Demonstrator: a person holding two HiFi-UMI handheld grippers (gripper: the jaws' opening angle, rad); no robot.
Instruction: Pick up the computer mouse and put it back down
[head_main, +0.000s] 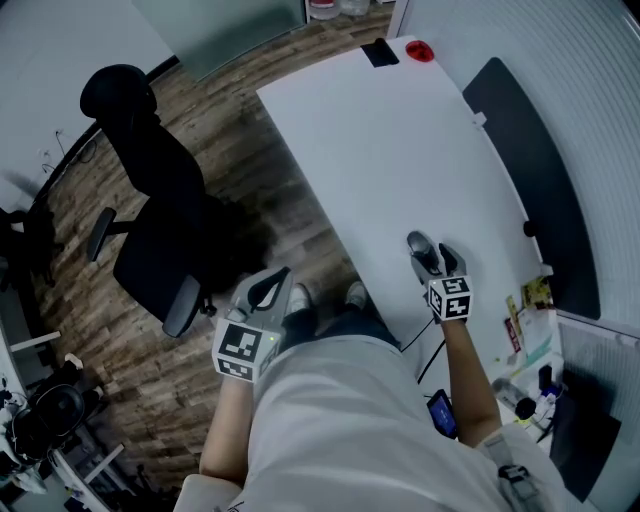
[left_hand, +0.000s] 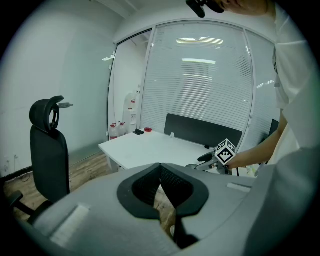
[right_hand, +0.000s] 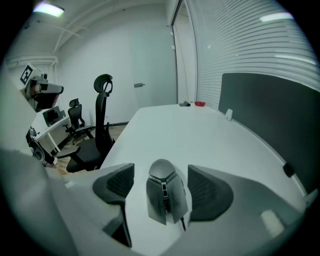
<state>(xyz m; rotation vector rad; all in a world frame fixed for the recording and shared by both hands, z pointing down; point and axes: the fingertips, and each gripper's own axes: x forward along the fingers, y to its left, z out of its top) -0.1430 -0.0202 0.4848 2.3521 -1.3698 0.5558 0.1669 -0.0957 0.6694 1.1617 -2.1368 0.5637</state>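
The person's right gripper (right_hand: 161, 168) is nearest. Its two grey jaws have dark, ribbed pads and are spread wide, gripping nothing. Between them lies the computer mouse (right_hand: 165, 197), resting on the table (head_main: 380, 140) with a clear gap to each pad. The mouse is grey, with a smooth rounded hump at its far end and two flat, angular button plates split by a dark strip with a pale wheel.

The left gripper (left_hand: 160, 170) is held off the table's edge, over the person's lap. Its two dark textured pads meet at the tips and nothing is caught between them. Each gripper carries one cube with black-and-white square markers, two cubes in all.

The table is a single long white slab, matte, with a gently curved edge. Near its far end sit one small red round thing (head_main: 420, 50) and one flat black thing (head_main: 379, 52). A dark upright panel (head_main: 530, 170) runs along the table's right side.

One black office chair (head_main: 150, 200) with a headrest and armrests stands on the wood-plank floor (head_main: 250, 110) left of the table. Pale walls and white slatted blinds (right_hand: 250, 45) close the room.
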